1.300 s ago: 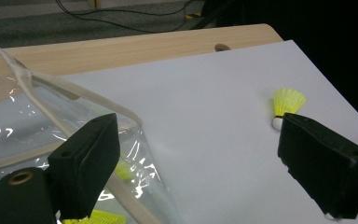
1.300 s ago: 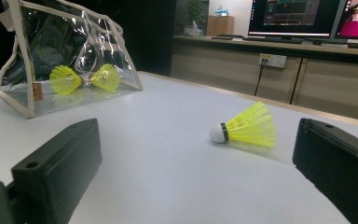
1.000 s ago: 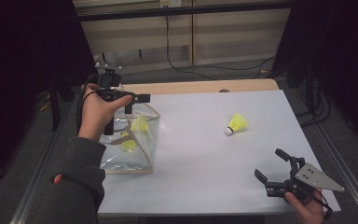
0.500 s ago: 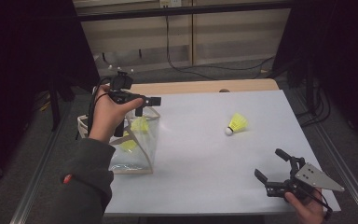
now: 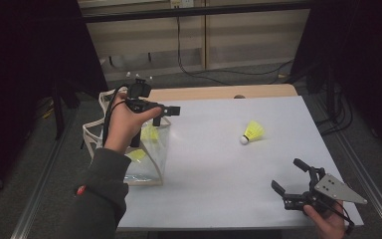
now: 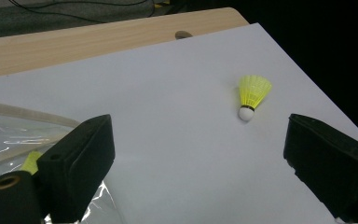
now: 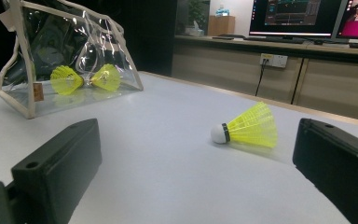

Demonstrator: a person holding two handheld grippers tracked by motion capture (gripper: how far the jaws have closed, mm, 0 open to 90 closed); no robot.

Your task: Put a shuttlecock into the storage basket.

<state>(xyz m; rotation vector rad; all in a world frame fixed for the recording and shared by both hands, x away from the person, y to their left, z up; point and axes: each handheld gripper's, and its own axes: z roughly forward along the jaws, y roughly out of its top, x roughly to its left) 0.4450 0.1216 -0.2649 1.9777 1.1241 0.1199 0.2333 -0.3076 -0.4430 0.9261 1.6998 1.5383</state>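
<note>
While its black jaws gape wide with nothing between them, the left gripper (image 5: 162, 113) hangs over the clear plastic pouch with cream trim (image 5: 151, 172), two yellow shuttlecocks (image 7: 85, 78) inside. Right gripper (image 5: 289, 179) spread too, empty, low near the table's front edge; the loose yellow white-tipped shuttlecock (image 5: 251, 132) lies mid-table, well apart.

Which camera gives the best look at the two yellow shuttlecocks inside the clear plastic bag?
The right gripper view: both yellow shuttlecocks show side by side through the clear plastic bag. The high view shows them partly behind the left hand. The left gripper view catches just a yellow sliver beside its jaw.
</note>
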